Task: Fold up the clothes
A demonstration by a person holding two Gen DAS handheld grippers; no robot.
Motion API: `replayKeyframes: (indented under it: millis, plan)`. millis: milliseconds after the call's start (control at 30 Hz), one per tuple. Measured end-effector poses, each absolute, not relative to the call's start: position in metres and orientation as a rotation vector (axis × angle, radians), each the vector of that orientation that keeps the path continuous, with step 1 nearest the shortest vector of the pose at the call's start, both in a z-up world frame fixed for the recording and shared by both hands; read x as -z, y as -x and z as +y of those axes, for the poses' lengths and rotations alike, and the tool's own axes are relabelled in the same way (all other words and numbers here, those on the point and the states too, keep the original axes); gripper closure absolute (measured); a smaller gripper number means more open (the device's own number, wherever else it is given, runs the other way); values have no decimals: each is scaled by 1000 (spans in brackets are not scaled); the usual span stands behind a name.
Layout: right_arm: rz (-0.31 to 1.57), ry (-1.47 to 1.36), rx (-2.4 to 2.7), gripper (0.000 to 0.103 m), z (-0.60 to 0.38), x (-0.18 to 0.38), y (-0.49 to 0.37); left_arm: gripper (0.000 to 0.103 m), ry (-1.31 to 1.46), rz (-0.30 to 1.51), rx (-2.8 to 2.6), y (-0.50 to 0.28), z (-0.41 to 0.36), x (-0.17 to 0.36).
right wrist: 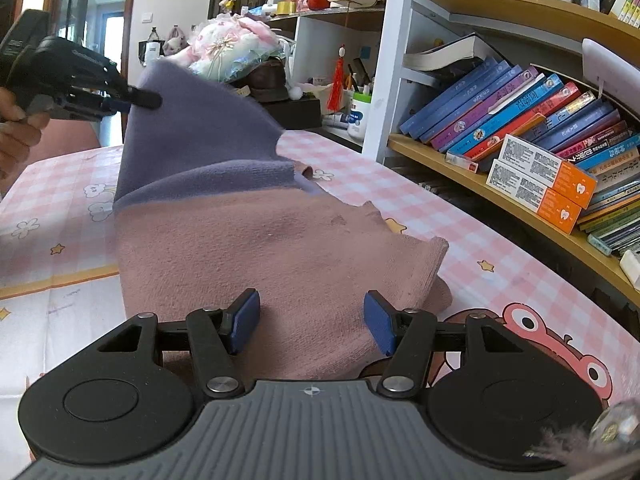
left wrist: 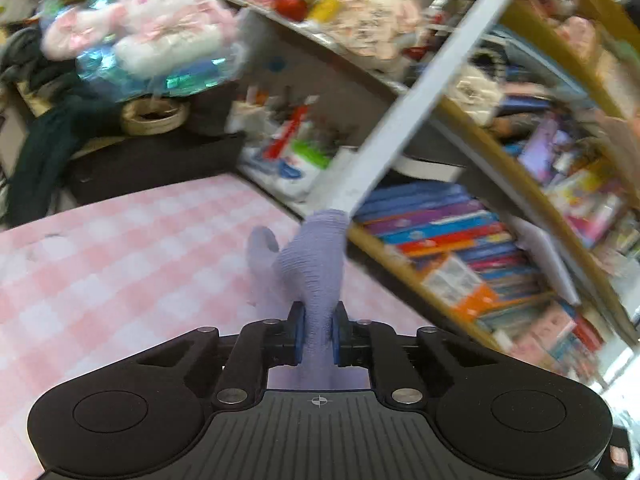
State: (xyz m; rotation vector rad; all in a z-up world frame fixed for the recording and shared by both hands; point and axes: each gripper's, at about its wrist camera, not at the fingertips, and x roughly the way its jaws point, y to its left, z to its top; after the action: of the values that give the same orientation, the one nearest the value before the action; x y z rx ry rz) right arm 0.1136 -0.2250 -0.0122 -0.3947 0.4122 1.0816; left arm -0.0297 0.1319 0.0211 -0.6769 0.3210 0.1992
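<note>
While left gripper (left wrist: 318, 334) clamps purple cloth (right wrist: 192, 136) | right gripper (right wrist: 312, 322) fingers apart | bookshelf (right wrist: 500, 184) beside.

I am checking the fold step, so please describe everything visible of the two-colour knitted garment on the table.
The knitted garment looks soft and finely ribbed, with a purple part and a dusty pink part. The pink part lies on the pink checked tablecloth. The purple part is lifted into a peak, pinched by the left hand-held gripper, whose jaws are shut on the fabric. The right hand-held gripper is over the pink near edge with open jaws.
</note>
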Motion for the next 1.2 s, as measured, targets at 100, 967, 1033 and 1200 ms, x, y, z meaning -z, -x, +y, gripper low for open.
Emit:
replayKeyframes:
  millis: [100,967,1033,1200]
  plan:
    - [417,390,-1084,47,-225,12,-115,91,823,351,-278,31,154,-3]
    - [434,373,-1005,49,-230,14,-105,71,993,381,-384,28,180,38]
    - [438,368,-1005,49,-230,14,-107,76,1011,376,-385,29,183,41]
    - [444,362,-1009,49,-231,15,-108,85,1053,351,-387,31,184,46]
